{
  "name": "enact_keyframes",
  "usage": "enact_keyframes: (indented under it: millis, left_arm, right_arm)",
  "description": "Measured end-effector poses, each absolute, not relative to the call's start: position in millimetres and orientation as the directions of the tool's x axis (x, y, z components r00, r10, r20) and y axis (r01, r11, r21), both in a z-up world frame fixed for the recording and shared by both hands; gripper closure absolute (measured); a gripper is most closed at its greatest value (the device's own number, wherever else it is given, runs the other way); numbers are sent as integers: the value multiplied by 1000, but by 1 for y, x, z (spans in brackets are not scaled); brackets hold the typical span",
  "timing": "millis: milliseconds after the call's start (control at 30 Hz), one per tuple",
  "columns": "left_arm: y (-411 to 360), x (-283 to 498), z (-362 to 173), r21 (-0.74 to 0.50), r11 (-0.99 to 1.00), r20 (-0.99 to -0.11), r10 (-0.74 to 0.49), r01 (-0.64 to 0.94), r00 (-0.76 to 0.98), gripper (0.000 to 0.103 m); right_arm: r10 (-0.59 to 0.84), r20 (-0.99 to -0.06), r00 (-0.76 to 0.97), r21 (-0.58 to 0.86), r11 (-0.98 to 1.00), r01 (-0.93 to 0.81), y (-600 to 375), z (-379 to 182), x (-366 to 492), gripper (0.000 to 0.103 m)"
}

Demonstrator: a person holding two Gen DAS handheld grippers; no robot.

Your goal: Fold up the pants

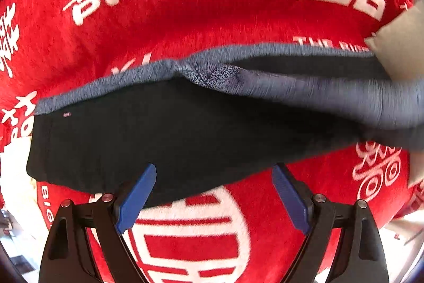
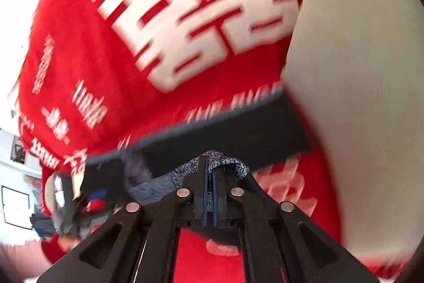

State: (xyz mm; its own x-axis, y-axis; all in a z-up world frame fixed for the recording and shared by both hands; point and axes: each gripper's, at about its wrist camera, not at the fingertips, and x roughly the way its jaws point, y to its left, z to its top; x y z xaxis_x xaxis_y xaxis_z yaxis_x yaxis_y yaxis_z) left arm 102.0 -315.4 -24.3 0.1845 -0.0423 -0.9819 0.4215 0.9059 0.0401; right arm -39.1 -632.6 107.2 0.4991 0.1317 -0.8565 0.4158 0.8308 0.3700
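Jaws of the right gripper (image 2: 210,171) pinch the pants (image 1: 164,134); left gripper (image 1: 214,192) gapes wide, empty.

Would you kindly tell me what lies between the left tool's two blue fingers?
In the left wrist view, the left tool hangs open: the black pants' near edge and the red blanket show between its fingers, neither gripped.

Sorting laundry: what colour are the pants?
Black pants, grey-blue lining; left wrist view.

Red blanket (image 1: 212,4) with white characters — spread underneath; beige cushion (image 1: 397,55) at right edge.
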Motion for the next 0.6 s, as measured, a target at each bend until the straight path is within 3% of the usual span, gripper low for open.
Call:
enact_keyframes:
  millis: [267,367,433,567,600]
  left_arm:
    - [-363,136,-39,61,915,-981,-20,400,195,13]
    - [-374,148,-42,62,916,-979,-20,396,202,13]
    - [-381,155,-43,57,915,-979,-27,398,202,13]
    - [-393,163,-54,61,907,-981,-22,416,191,13]
    - [-397,164,-57,62,904,-982,-21,422,189,13]
  right_arm:
    - [-16,-968,250,82,922,379,-685,52,59,97]
    - [5,-971,240,101,916,389,-684,50,65,72]
    - [10,-961,276,124,909,398,-684,62,64,31]
    - [-11,-934,357,147,899,412,-682,86,59,31]
    - [-10,-932,361,149,899,411,-678,87,58,37]
